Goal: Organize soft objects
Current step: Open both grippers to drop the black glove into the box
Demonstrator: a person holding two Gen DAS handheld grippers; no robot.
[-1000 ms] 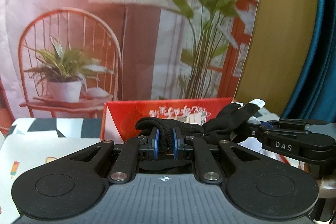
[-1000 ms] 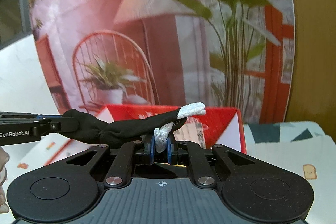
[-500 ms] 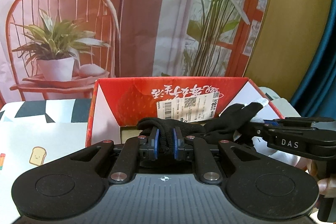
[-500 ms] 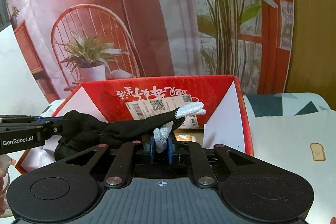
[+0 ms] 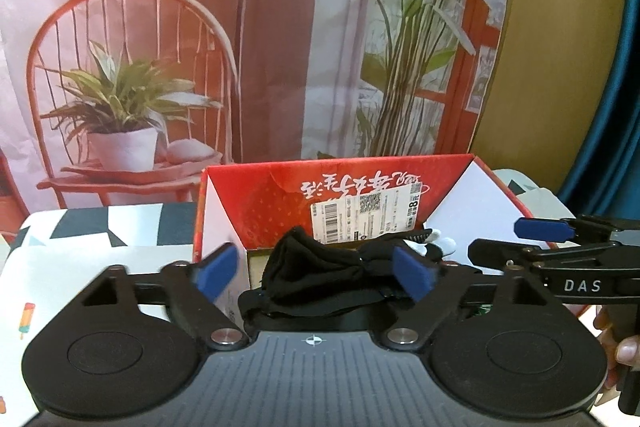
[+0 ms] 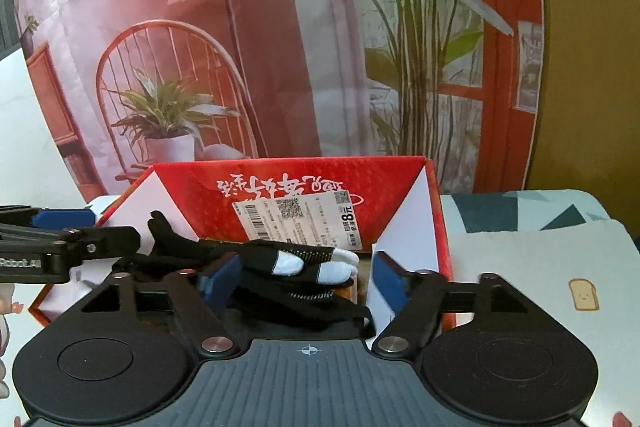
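A black glove [image 5: 320,273] with white fingertips [image 6: 336,267] lies loose in the open red cardboard box [image 5: 260,203], also seen in the right wrist view [image 6: 400,183]. My left gripper [image 5: 316,273] is open, its blue pads [image 5: 218,269] spread on either side of the glove's cuff end. My right gripper [image 6: 306,277] is open too, its pads [image 6: 386,277] apart around the glove's finger end. Neither pad presses the glove. Each gripper shows from the side in the other's view: the right one [image 5: 548,233] and the left one [image 6: 64,219].
The box stands on a table with a patterned white cloth [image 6: 540,267] [image 5: 60,275]. A printed backdrop of a chair, plant and lamp [image 5: 240,47] hangs close behind the box. A blue curtain [image 5: 616,107] is at the far right.
Both grippers have opened and let go of the glove, which has dropped into the box. Before, each was shut on one end, holding it stretched above the box.
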